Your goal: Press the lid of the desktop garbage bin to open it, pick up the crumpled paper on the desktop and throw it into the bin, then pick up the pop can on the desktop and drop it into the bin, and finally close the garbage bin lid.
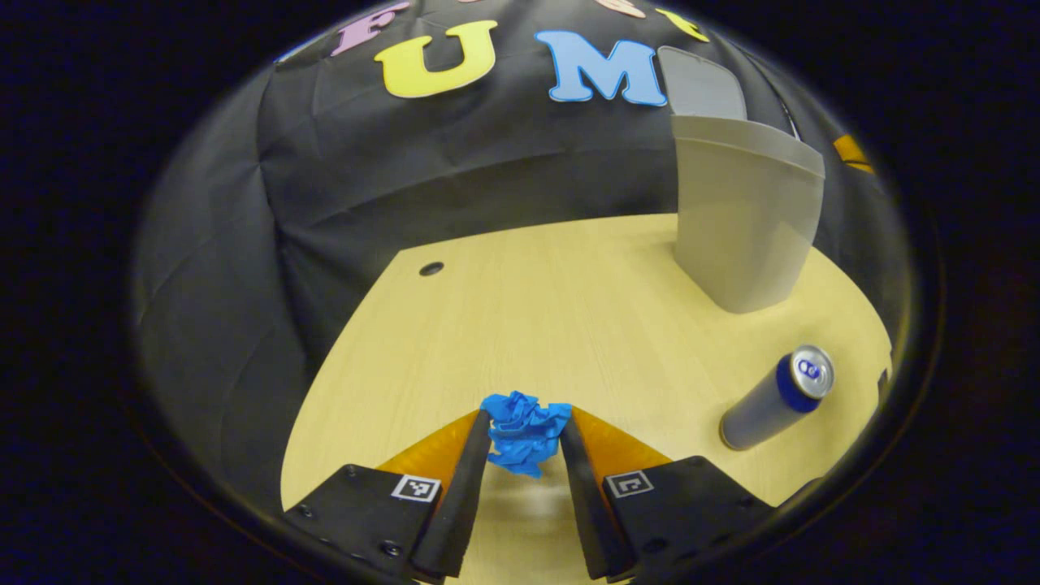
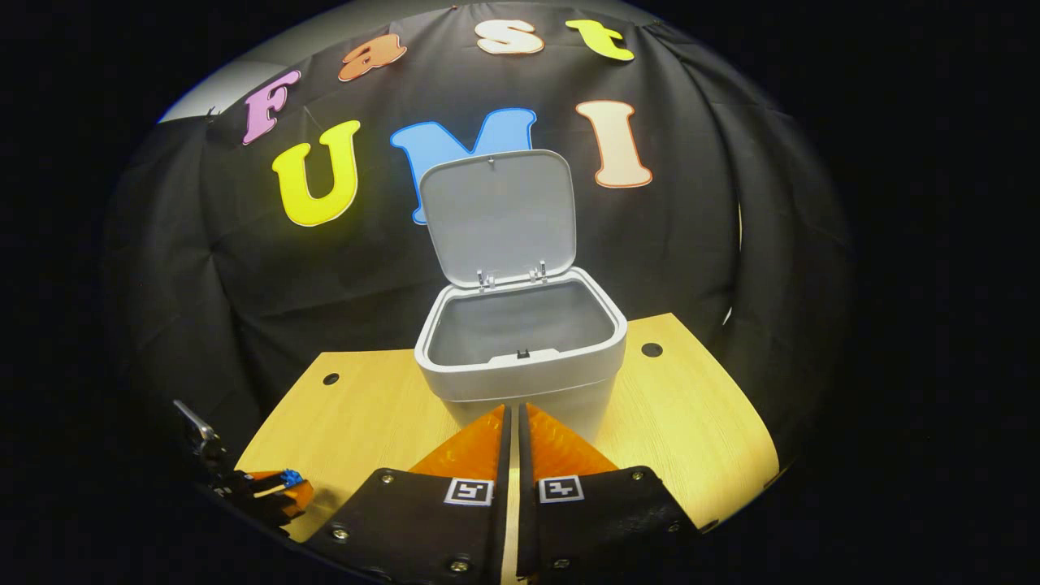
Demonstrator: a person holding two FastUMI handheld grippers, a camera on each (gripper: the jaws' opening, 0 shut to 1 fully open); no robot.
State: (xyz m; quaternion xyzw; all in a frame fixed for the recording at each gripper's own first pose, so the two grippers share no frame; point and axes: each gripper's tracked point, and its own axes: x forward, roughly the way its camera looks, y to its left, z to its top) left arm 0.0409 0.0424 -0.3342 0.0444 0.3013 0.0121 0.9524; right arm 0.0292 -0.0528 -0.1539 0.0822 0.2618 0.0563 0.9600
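Your left gripper [image 1: 524, 431]: jaws gripped the crumpled blue paper [image 1: 522, 429] mid-tabletop [image 1: 569, 301]. Right gripper [image 2: 513, 418]: jaws closed, empty, before the open-lidded bin [image 2: 520, 341].

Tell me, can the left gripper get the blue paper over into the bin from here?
Probably yes. The left gripper is shut on the crumpled paper, the bin has its lid up, and the bare table lies between. The can sits aside.

Wooden table [image 1: 569, 284] with bin [image 1: 743, 219], can [image 1: 772, 400]
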